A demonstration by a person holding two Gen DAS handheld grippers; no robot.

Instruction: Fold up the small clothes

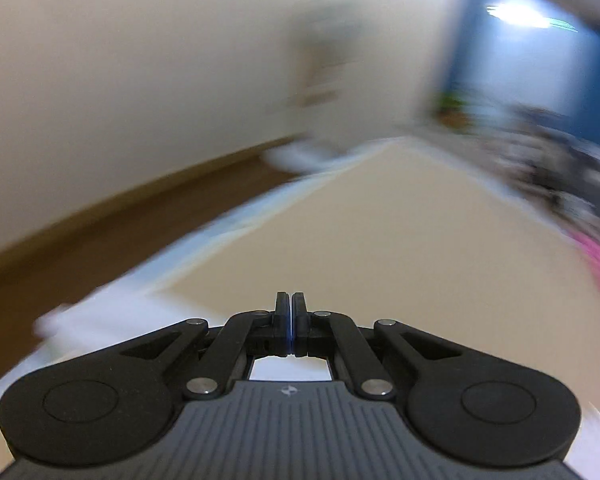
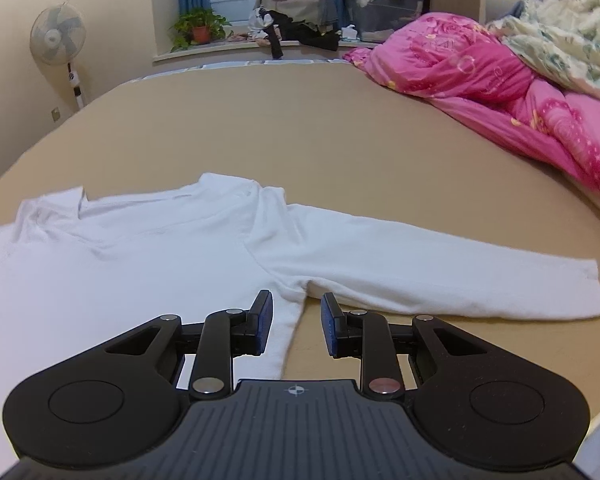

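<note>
A white long-sleeved shirt (image 2: 148, 248) lies flat on the tan bed sheet (image 2: 300, 120), its sleeve (image 2: 440, 276) stretched out to the right. My right gripper (image 2: 296, 312) is open and empty, low over the shirt's side edge just below the armpit. My left gripper (image 1: 291, 312) is shut with nothing between its fingers, held above the tan sheet (image 1: 360, 240). The left wrist view is heavily motion-blurred, and only a white strip, perhaps the shirt, shows at its lower left (image 1: 112, 312).
A pink quilt (image 2: 480, 76) and a floral blanket (image 2: 560, 32) are heaped at the right of the bed. A window ledge behind holds a potted plant (image 2: 198, 28), a clothes pile (image 2: 296, 8) and a plastic bin (image 2: 384, 4). A fan (image 2: 58, 36) stands at left.
</note>
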